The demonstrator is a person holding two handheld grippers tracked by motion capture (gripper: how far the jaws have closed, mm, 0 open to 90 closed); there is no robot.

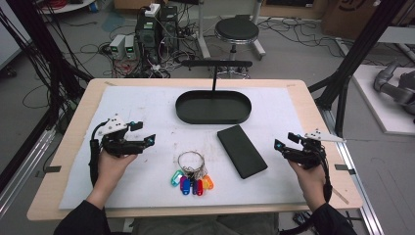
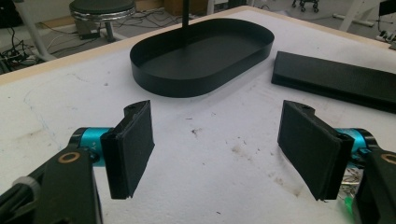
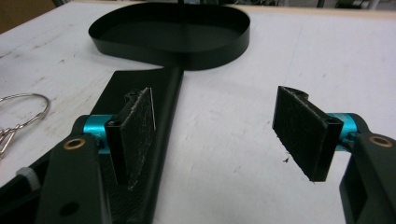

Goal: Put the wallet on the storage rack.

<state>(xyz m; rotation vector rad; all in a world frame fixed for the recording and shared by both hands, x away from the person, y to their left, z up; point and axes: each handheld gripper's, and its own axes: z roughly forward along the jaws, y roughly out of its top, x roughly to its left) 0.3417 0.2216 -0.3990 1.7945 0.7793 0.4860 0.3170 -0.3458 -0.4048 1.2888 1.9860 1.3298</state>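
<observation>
High view — colored key tags (image 1: 192,183), right gripper view — ring (image 3: 23,116)

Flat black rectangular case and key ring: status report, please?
Left gripper and right gripper open, empty. Flat black rectangular case and wire key ring with coloured tags untouched. Nothing between.

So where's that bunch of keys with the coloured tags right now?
In the high view the bunch of keys lies on the white mat near its front edge, about midway between the two grippers, just left of the flat black case.
</observation>
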